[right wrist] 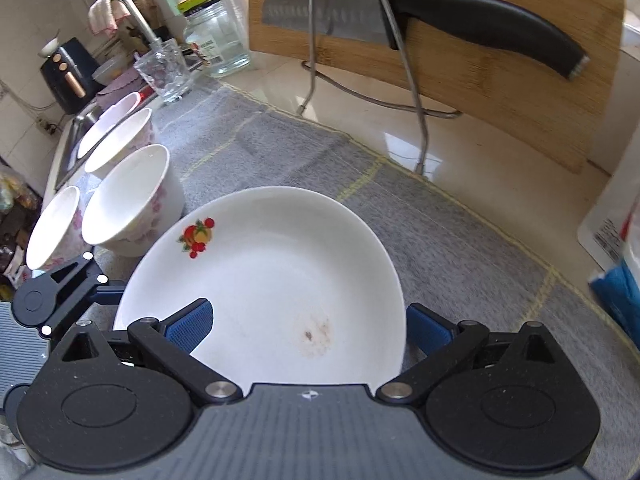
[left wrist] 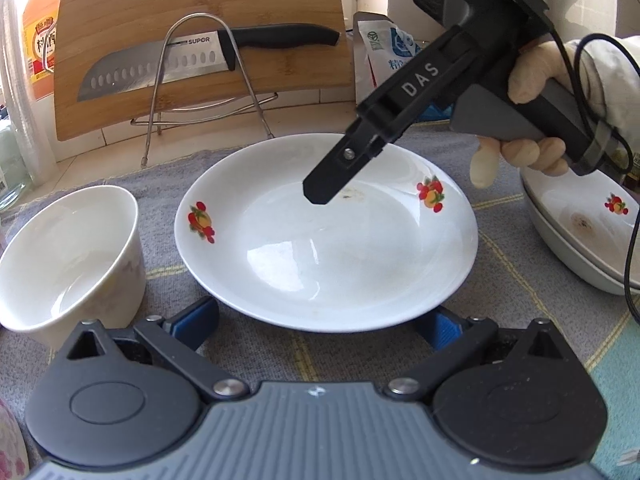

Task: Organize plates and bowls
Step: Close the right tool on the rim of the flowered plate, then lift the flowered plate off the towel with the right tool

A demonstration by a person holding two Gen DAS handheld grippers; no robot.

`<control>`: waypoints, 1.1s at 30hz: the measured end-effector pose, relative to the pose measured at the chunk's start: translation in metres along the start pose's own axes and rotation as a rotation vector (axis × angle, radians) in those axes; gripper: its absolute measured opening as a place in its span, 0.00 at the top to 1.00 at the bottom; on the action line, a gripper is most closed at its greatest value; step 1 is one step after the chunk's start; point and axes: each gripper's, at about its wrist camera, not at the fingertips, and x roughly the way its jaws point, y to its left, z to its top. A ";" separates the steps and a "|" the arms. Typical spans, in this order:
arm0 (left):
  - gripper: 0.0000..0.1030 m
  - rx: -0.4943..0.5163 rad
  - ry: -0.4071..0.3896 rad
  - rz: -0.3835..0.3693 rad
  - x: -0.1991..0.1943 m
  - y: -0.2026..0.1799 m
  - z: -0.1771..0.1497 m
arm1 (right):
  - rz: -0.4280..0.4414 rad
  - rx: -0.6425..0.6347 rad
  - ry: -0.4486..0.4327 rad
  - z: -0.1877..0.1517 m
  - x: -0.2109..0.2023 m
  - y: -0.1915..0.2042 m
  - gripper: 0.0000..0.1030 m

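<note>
A white plate (left wrist: 326,236) with fruit decals lies on the grey cloth (left wrist: 500,248). My left gripper (left wrist: 318,320) is open, its blue pads (left wrist: 196,316) on either side of the plate's near rim without gripping it. My right gripper (left wrist: 320,190), held by a gloved hand (left wrist: 532,76), hovers over the far, stained part of the plate. In the right wrist view that plate (right wrist: 272,280) fills the gap of the open right gripper (right wrist: 308,328), and the left gripper (right wrist: 60,300) shows at the left. A white bowl (left wrist: 68,256) stands left of the plate. Several flowered bowls (right wrist: 128,204) cluster there.
More decal plates (left wrist: 580,232) are stacked at the right. Behind stand a bamboo cutting board (left wrist: 200,0) and a knife (left wrist: 160,68) in a wire rack (left wrist: 256,96). A bag (left wrist: 384,52) and a bottle (left wrist: 38,36) flank them. A glass (right wrist: 164,70), jar (right wrist: 218,40) and sink (right wrist: 76,128) lie far left.
</note>
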 end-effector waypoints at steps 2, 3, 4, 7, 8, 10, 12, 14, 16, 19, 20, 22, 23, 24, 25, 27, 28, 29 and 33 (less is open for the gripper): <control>0.00 0.001 -0.001 0.000 0.000 -0.001 0.000 | 0.028 0.006 0.000 0.003 0.001 -0.003 0.00; 0.00 0.001 -0.001 -0.001 0.000 -0.001 0.001 | 0.036 0.007 0.003 0.005 0.001 -0.004 0.00; 0.00 0.001 -0.001 -0.001 0.000 -0.001 0.000 | 0.043 0.009 0.006 0.007 0.002 -0.003 0.00; 0.01 0.002 -0.001 -0.003 0.000 -0.002 0.001 | 0.049 -0.004 0.026 0.011 0.003 -0.003 0.00; 0.01 0.002 -0.001 -0.003 0.000 -0.002 0.001 | 0.051 -0.006 0.031 0.011 0.004 -0.003 0.00; 0.02 0.003 -0.002 -0.006 0.000 -0.003 0.001 | 0.056 -0.011 0.038 0.013 0.004 -0.003 0.00; 0.04 0.006 -0.004 -0.007 0.000 -0.004 0.002 | 0.072 -0.005 0.042 0.014 0.005 -0.004 0.00; 0.05 0.009 -0.005 -0.008 0.000 -0.005 0.002 | 0.087 0.002 0.047 0.017 0.007 -0.005 0.00; 0.05 0.011 -0.007 -0.007 0.000 -0.005 0.002 | 0.101 0.007 0.052 0.019 0.008 -0.006 0.00; 0.06 0.011 -0.007 -0.007 0.000 -0.006 0.002 | 0.124 0.018 0.062 0.021 0.008 -0.008 0.00; 0.06 0.011 -0.007 -0.008 0.000 -0.006 0.002 | 0.134 0.025 0.063 0.022 0.008 -0.009 0.00; 0.06 0.011 -0.007 -0.008 0.000 -0.006 0.002 | 0.145 0.034 0.065 0.023 0.009 -0.010 0.00; 0.06 0.011 -0.007 -0.007 -0.001 -0.006 0.002 | 0.148 0.036 0.065 0.023 0.009 -0.010 0.00; 0.06 0.011 -0.008 -0.006 -0.001 -0.006 0.002 | 0.151 0.036 0.066 0.024 0.009 -0.011 0.00; 0.06 0.012 -0.008 -0.005 -0.001 -0.006 0.002 | 0.153 0.036 0.067 0.024 0.010 -0.011 0.00; 0.06 0.011 -0.008 -0.003 -0.001 -0.006 0.001 | 0.157 0.042 0.072 0.026 0.011 -0.011 0.00; 0.06 0.012 -0.007 -0.002 -0.001 -0.006 0.001 | 0.160 0.042 0.075 0.026 0.011 -0.011 0.00; 0.06 0.012 -0.006 -0.002 0.000 -0.007 0.001 | 0.163 0.046 0.076 0.026 0.010 -0.012 0.00; 0.06 0.013 0.001 -0.002 0.000 -0.006 0.003 | 0.172 0.053 0.080 0.027 0.009 -0.013 0.00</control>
